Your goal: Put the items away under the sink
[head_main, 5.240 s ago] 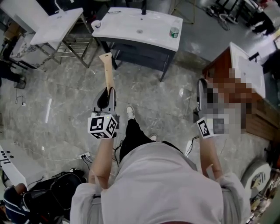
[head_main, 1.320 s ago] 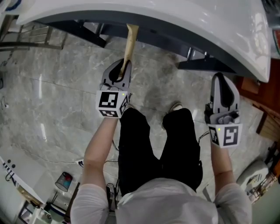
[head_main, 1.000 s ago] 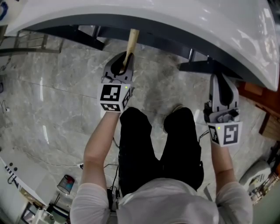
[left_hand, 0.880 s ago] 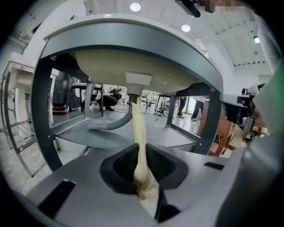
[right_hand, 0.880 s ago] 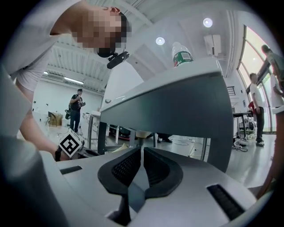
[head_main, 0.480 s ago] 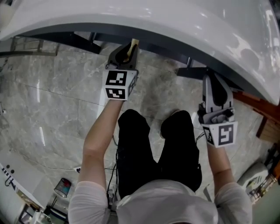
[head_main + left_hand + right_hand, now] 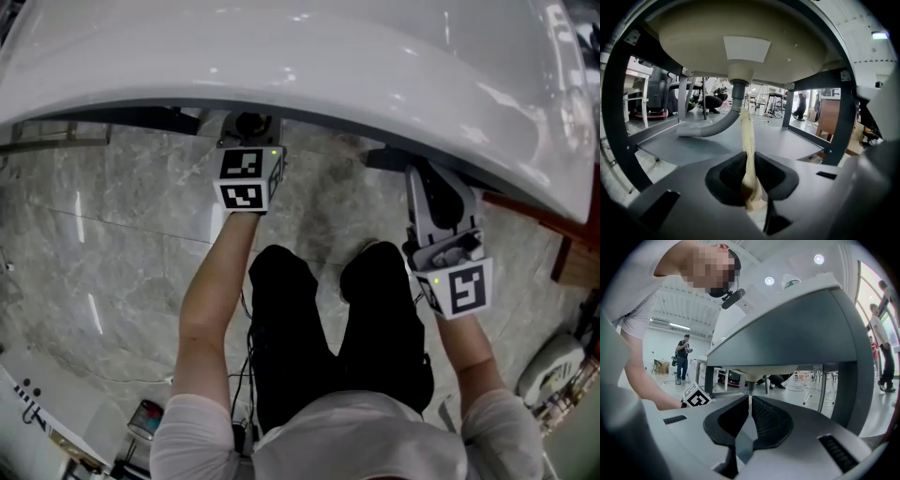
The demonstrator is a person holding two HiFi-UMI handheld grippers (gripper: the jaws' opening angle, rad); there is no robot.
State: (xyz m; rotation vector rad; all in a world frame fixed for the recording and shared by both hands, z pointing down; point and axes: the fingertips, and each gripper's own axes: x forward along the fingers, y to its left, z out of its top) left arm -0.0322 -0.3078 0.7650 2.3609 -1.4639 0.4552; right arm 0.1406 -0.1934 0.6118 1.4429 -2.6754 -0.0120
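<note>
My left gripper [image 7: 749, 165] is shut on a long pale wooden utensil [image 7: 748, 145]. The utensil points forward over the grey shelf [image 7: 787, 141] under the white sink [image 7: 328, 66], close to the grey drain pipe [image 7: 711, 127]. In the head view the left gripper [image 7: 249, 133] reaches under the sink's front rim, which hides the utensil. My right gripper [image 7: 434, 186] is shut with nothing in it and stays at the sink's front edge. In the right gripper view the right gripper [image 7: 750, 409] points under the sink [image 7: 787, 338].
Dark metal frame legs [image 7: 835, 117] stand on either side of the shelf. The basin's underside [image 7: 740, 37] hangs low over it. The person's legs [image 7: 319, 319] are on the marble floor [image 7: 112, 234]. A brown cabinet [image 7: 572, 253] is at the right. People stand in the background.
Both grippers have moved forward towards the sink. The left gripper has carried the wooden utensil under the rim, so it no longer shows in the head view.
</note>
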